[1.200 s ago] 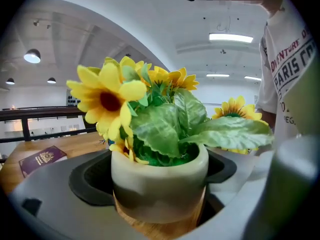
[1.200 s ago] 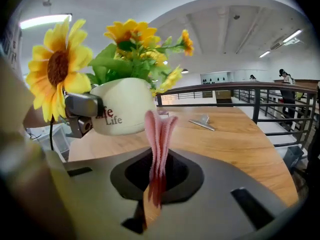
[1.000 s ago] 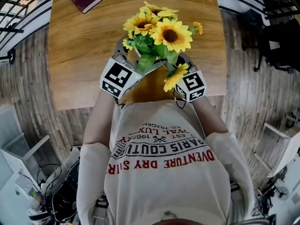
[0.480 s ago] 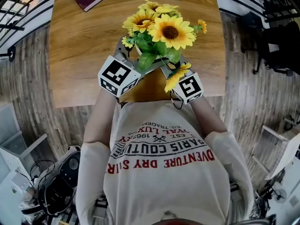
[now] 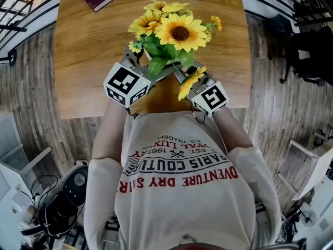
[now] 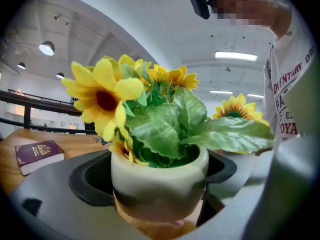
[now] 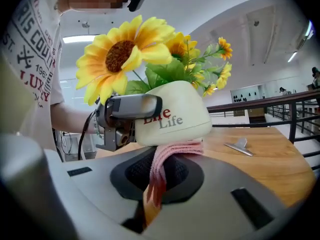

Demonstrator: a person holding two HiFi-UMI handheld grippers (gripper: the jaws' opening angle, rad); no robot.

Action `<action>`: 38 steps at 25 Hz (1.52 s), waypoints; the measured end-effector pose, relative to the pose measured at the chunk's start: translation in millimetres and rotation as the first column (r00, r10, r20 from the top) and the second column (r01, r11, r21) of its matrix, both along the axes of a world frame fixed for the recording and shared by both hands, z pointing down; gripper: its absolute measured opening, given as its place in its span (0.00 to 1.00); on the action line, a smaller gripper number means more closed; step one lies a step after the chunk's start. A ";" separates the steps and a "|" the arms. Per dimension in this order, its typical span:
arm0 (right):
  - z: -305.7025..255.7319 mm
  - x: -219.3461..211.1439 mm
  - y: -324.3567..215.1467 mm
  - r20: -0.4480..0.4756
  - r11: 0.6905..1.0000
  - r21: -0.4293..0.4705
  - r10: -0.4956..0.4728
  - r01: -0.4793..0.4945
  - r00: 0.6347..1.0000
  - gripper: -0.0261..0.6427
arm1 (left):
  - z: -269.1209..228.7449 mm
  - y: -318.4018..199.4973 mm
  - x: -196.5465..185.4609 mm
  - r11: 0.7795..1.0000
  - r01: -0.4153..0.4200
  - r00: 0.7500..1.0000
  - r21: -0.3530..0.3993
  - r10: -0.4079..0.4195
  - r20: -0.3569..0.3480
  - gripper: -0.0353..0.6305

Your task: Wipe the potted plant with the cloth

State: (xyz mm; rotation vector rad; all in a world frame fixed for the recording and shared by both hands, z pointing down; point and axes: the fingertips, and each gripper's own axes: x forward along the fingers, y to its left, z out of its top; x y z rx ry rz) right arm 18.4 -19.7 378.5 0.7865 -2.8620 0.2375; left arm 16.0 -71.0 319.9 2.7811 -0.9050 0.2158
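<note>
With the left gripper (image 6: 159, 184) clamped around the sunflower pot (image 7: 175, 114), held tilted over the worktop's (image 5: 93, 46) near edge, and the right gripper (image 7: 160, 184) pinching the pink cloth (image 7: 167, 156) against the pot's lower wall, wiping was judged under way, leaves outstanding.

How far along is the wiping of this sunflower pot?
Picked up already: the left gripper grips the pot, the right gripper pinches the pink cloth. In hand: cloth pressed against the pot's lower edge. Probably left: the other sides and leaves.
</note>
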 end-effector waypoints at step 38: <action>74.1 134.1 -128.2 -0.272 0.887 -0.051 0.429 -0.458 0.861 0.09 | 171.4 -13.6 -33.0 0.994 -0.082 0.973 -0.070 0.095 0.213 0.83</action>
